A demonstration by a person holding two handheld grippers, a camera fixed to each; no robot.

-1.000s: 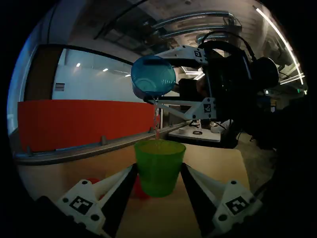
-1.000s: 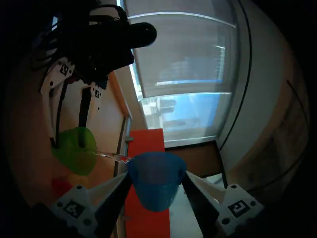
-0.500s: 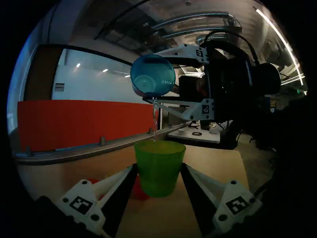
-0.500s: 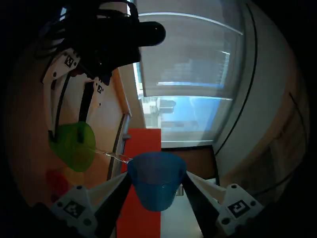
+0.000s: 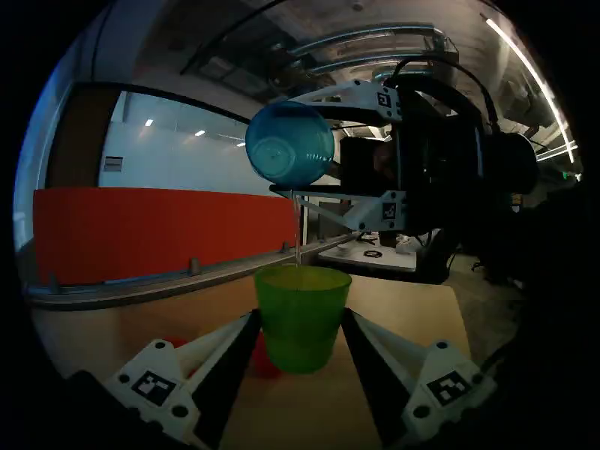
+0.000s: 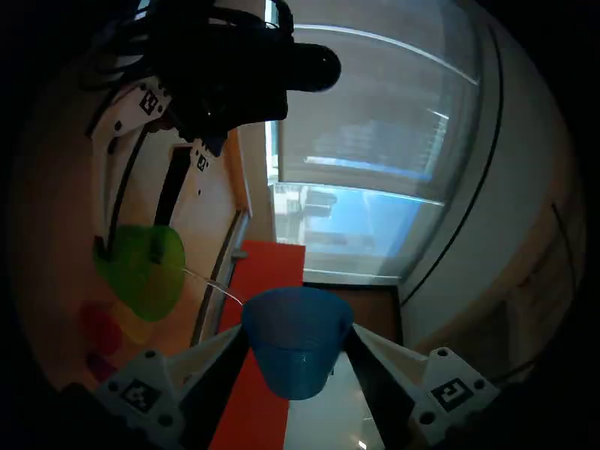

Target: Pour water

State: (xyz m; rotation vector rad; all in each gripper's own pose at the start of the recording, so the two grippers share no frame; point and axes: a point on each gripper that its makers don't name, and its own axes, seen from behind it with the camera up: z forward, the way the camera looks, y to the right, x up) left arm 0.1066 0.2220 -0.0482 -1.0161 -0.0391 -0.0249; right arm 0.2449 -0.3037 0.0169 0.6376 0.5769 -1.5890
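In the left gripper view my left gripper [image 5: 301, 330] is shut on a green cup [image 5: 302, 317], held upright above the wooden table [image 5: 112, 337]. Above it, the right gripper [image 5: 330, 146] holds a blue cup [image 5: 289, 144] tipped far over, and a thin stream of water [image 5: 297, 232] falls from its rim into the green cup. In the right gripper view my right gripper [image 6: 297, 349] is shut on the blue cup [image 6: 296, 341]; the thread of water [image 6: 214, 283] runs to the green cup [image 6: 142, 270], which the left gripper [image 6: 139, 187] holds.
A red cup [image 5: 264, 358] stands on the table just behind the green one, and another red thing [image 5: 177, 342] lies to the left. An orange wall panel [image 5: 150, 229] with a rail runs along the table's far side. Red and yellow cups [image 6: 112, 322] show below the green cup.
The blue cup has tipped further over, its bottom now turned more toward the left camera. The water stream has thinned to a fine thread. The green cup has stayed in place.
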